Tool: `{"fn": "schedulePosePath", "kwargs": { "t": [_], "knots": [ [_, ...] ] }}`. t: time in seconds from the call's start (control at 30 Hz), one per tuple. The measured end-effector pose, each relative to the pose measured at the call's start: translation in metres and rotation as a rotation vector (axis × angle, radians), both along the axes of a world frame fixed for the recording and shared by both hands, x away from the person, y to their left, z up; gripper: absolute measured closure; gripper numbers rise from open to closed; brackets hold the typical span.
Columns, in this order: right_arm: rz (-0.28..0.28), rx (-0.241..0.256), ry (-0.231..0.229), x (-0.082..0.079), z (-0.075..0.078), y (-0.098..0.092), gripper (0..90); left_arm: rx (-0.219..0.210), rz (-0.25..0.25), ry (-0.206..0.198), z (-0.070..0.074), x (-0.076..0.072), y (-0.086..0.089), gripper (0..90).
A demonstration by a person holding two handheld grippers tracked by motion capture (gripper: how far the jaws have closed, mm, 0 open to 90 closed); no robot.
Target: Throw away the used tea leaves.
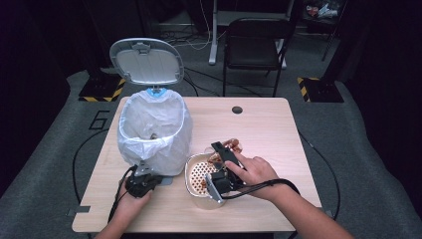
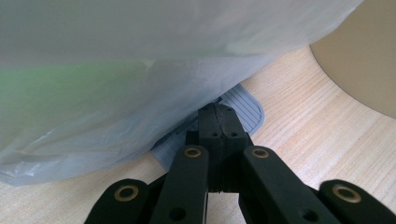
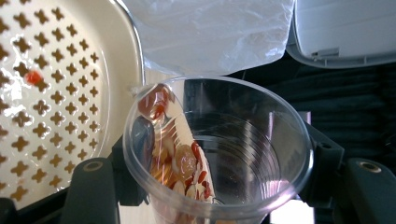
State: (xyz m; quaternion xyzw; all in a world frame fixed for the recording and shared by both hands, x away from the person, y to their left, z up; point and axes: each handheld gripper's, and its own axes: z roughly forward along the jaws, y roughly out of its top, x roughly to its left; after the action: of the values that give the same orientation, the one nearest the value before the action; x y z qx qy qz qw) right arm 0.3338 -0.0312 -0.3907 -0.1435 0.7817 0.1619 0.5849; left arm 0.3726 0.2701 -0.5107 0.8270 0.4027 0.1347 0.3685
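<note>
While tipped sideways, clear cup (image 3: pixel 219 154) in right gripper (image 1: pixel 222 160), mouth toward strainer (image 1: pixel 199 174).

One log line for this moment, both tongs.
left tongs: shut, pressing bin pedal | lid: open | right tongs: shut on clear cup, beside strainer bowl

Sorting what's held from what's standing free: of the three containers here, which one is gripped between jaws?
The clear plastic cup, held tilted by the right gripper over the cream strainer bowl. The lined bin stands free.
</note>
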Motion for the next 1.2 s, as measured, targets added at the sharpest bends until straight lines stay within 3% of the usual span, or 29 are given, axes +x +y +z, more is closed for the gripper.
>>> {"fn": "schedulePosePath", "kwargs": {
  "t": [0.13, 0.23, 0.43, 0.73, 0.8, 0.83, 0.87, 0.9, 0.93, 1.0, 1.03, 1.07, 1.2],
  "knots": [
    [0.003, -0.033, -0.048, -0.004, -0.008, 0.002, 33.1, -0.003, 0.002, -0.004, 0.0, 0.0, 0.0, 90.0],
    [0.017, -0.086, -0.099, -0.004, -0.011, 0.003, 33.2, -0.001, 0.001, -0.002, 0.0, 0.0, 0.0, 90.0],
    [0.041, -0.153, -0.159, -0.005, -0.015, 0.005, 33.4, -0.004, 0.002, -0.002, 0.0, 0.0, 0.0, 90.0],
    [0.032, -0.168, -0.203, -0.005, -0.017, 0.004, 34.2, -0.004, 0.002, -0.005, -0.001, 0.0, 0.0, 90.0],
    [0.048, -0.204, -0.24, -0.007, -0.018, 0.003, 37.1, -0.004, 0.002, -0.005, -0.001, 0.0, 0.0, 90.0],
    [0.086, -0.27, -0.256, -0.006, -0.015, 0.006, 37.1, -0.005, 0.002, -0.003, -0.001, 0.0, 0.0, 90.0],
    [0.066, -0.23, -0.238, -0.007, -0.019, 0.004, 37.1, -0.003, 0.001, -0.002, 0.0, 0.0, 0.0, 90.0],
    [0.093, -0.275, -0.253, -0.007, -0.017, 0.006, 37.1, -0.003, 0.001, -0.003, 0.0, 0.0, 0.0, 90.0],
    [0.076, -0.244, -0.242, -0.007, -0.023, 0.003, 37.1, -0.003, 0.001, -0.002, 0.0, 0.0, 0.0, 90.0],
    [0.114, -0.317, -0.275, -0.007, -0.02, 0.007, 37.3, 0.0, 0.0, -0.007, 0.0, 0.0, 0.0, 90.0],
    [0.092, -0.281, -0.258, -0.008, -0.024, 0.004, 37.2, 0.007, -0.003, -0.014, 0.0, 0.001, 0.0, 90.0],
    [0.086, -0.276, -0.281, -0.009, -0.025, 0.004, 37.3, 0.007, -0.004, -0.013, 0.0, 0.001, 0.0, 90.0],
    [0.102, -0.303, -0.308, -0.01, -0.025, 0.004, 37.2, 0.006, -0.004, -0.013, 0.0, 0.001, 0.0, 90.0]
  ]
}}
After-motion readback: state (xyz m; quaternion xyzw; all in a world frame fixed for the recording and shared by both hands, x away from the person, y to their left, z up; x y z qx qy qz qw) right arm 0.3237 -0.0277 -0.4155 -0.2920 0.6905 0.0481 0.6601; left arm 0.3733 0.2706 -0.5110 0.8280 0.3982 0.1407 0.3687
